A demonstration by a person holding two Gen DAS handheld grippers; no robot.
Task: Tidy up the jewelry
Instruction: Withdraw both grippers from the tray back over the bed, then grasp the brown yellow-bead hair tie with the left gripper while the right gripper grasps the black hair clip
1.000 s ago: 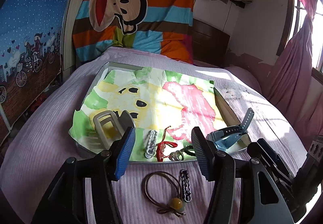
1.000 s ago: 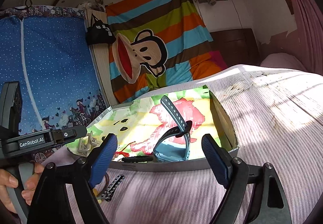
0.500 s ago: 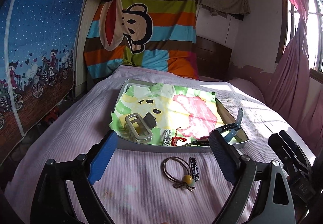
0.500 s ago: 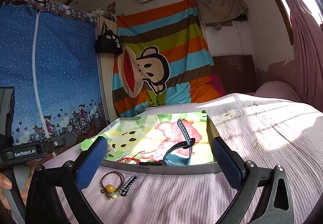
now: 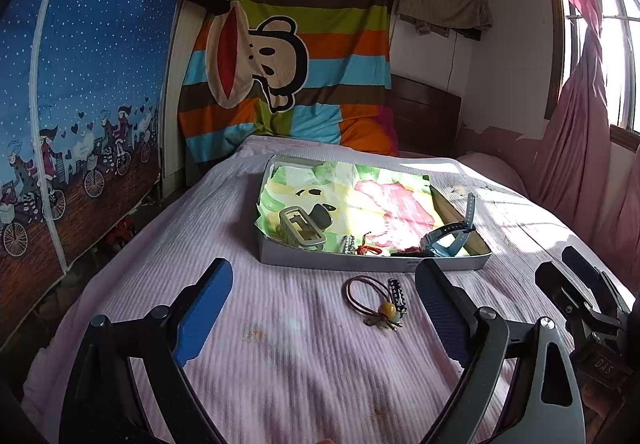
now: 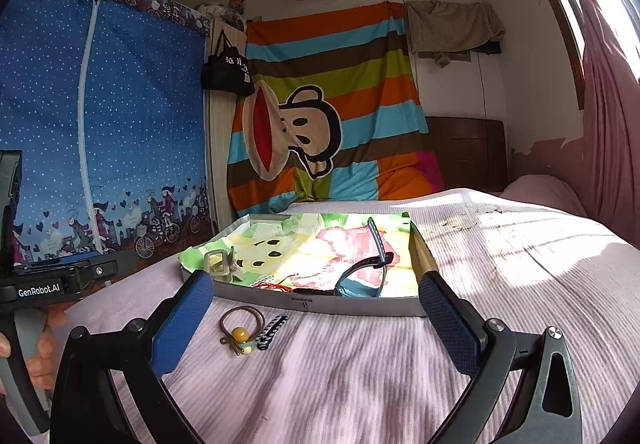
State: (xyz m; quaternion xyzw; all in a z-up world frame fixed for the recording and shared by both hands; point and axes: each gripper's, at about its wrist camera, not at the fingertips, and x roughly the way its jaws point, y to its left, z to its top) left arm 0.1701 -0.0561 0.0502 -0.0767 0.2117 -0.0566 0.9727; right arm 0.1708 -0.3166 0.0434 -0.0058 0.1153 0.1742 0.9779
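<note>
Above bedspread (image 5: 280, 344), both claws wide, empty

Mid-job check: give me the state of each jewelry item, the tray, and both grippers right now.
left gripper: open, empty.
right gripper: open, empty.
tray: on the bed, holding several items.
hair tie: on the bedspread, outside the tray.
black hair clip: on the bedspread beside the hair tie.
claw clip: in the tray.
blue watch: in the tray, strap sticking up.
red cord bracelet: in the tray.
</note>
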